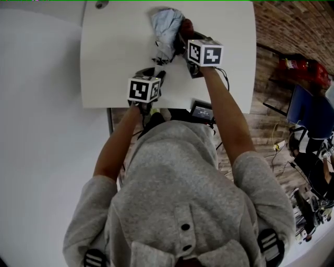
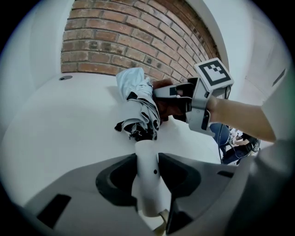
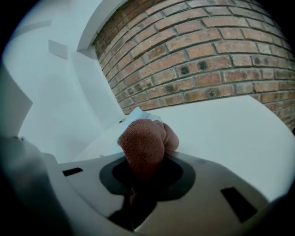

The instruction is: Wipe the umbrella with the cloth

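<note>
A folded umbrella (image 1: 166, 32) with pale blue and black-and-white fabric lies on the white table (image 1: 120, 57). Its white handle (image 2: 148, 177) sits between the jaws of my left gripper (image 2: 148, 184), which is shut on it near the table's front edge. The umbrella's canopy (image 2: 137, 102) stretches away from that gripper. My right gripper (image 1: 189, 46) is shut on a reddish-brown cloth (image 3: 144, 146), and the cloth (image 2: 167, 105) rests against the right side of the canopy. In the right gripper view a strip of pale umbrella fabric (image 3: 138, 113) shows just beyond the cloth.
A brick wall (image 2: 133, 41) runs behind the table. A small round fitting (image 1: 100, 4) sits at the table's far left. A dark device (image 1: 201, 111) hangs below the front edge. Chairs and clutter (image 1: 308, 135) stand on the wooden floor to the right.
</note>
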The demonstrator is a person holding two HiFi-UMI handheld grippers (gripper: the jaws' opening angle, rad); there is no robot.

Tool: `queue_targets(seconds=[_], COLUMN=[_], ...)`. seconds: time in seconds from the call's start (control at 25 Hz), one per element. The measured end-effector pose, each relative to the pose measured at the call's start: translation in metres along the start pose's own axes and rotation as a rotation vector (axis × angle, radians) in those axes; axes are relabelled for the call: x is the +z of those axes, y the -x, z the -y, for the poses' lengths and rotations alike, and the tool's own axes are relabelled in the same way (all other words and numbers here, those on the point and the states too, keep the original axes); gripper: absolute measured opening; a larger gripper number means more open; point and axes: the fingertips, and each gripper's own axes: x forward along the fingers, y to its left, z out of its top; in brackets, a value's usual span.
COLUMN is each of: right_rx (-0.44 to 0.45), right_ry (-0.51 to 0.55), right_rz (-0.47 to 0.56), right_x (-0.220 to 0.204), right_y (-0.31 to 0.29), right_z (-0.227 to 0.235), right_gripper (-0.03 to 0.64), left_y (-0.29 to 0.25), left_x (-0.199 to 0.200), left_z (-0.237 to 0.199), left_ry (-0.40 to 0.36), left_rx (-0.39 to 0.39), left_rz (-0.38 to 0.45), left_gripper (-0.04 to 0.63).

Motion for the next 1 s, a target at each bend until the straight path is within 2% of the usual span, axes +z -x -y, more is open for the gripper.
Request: queue_targets(seconds=[0.28,0.48,0.72,1.0], right_rx=[0.069,0.093,0.145,0.358], right_ry=[-0.006,-0.023,0.007,0.087], right_rz=[-0.044,-0.046,-0.052,-0.090], right_x=[-0.033,-0.039,-0.037,-0.025], right_y=[0.011,0.021,0.033,0.042], right_z=[-0.034,-0.048,-0.072,-0.123], right_gripper=[0.099,0.100,0.100,0.100], left_y=[-0.002,-0.003,-0.002,-0.001], left_x=[-0.001,-0.002,-0.004,-0.012], left_z=[0.001,0.001,0.002,0.011], left_ry=[-0.008,-0.010,-0.013,-0.034], left_rx=[0.005,0.010,0.018,0.016], left_rz=[-0.006,-0.004,-0.001,-0.012], left_gripper=[0.155,0.155,0.155,0.155])
